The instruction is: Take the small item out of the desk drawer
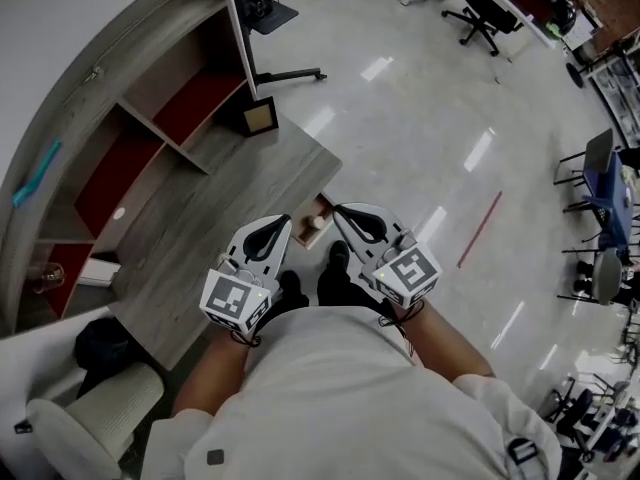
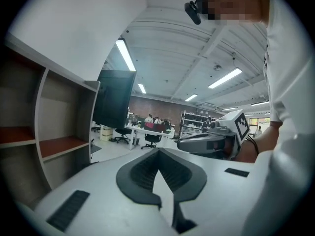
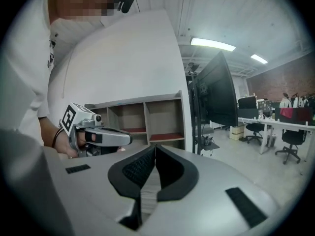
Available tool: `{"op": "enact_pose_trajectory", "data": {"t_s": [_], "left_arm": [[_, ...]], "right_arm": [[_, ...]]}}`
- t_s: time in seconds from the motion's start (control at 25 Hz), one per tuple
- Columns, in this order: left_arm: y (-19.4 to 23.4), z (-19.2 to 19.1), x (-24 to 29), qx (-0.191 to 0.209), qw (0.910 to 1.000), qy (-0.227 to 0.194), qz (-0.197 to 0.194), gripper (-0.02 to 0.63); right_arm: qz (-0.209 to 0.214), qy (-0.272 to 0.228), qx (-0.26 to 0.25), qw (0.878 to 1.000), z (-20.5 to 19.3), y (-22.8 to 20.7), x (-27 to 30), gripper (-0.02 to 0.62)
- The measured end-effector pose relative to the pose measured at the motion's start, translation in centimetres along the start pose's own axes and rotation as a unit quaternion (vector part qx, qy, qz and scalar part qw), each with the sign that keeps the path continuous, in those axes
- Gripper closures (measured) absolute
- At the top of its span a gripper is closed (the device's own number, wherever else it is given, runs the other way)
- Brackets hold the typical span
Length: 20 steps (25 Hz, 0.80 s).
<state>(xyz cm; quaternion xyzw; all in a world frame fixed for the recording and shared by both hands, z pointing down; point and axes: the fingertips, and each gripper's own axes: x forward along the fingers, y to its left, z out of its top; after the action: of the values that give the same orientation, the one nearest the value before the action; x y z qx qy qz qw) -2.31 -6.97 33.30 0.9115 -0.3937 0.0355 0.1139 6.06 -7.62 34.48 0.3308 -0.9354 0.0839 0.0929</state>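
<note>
Small pale round item (image 1: 314,225) in open drawer (image 1: 323,206); left tongs (image 1: 286,220), right tongs (image 1: 338,210) pressed together, empty.

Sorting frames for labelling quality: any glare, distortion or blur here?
Head view: ceiling-light glare streaks the glossy floor; desk sharp. Left gripper view: fisheye bending, dark corners, bright strip light. Right gripper view: same fisheye, bright ceiling lamp; a mosaic patch is laid over the face in both.

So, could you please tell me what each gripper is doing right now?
Grey left gripper: closed, holding nothing.
Grey right gripper: closed, holding nothing.
</note>
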Motion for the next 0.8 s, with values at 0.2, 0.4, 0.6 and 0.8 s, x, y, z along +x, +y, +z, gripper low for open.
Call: {"op": "enact_pose_trajectory", "data": {"t_s": [0.2, 0.4, 0.6, 0.8], "left_arm": [[2.3, -3.3, 1.6, -0.018, 0.9988, 0.028, 0.037, 0.595], [3.9, -6.4, 2.9, -0.037, 0.996, 0.05, 0.063, 0.595], [5.5, -9.8, 3.4, -0.056, 0.9918, 0.076, 0.087, 0.595], [6.5, -13.2, 3.8, -0.076, 0.9862, 0.1, 0.107, 0.595]], "right_arm": [[0.025, 0.025, 0.017, 0.999, -2.6, -2.3, 2.0, 0.574], [0.051, 0.066, 0.022, 0.996, -6.3, -4.1, 4.0, 0.572], [0.074, 0.107, 0.044, 0.991, -10.3, -5.4, 5.8, 0.571], [0.088, 0.138, 0.069, 0.984, -13.8, -6.6, 6.9, 0.571]]}}
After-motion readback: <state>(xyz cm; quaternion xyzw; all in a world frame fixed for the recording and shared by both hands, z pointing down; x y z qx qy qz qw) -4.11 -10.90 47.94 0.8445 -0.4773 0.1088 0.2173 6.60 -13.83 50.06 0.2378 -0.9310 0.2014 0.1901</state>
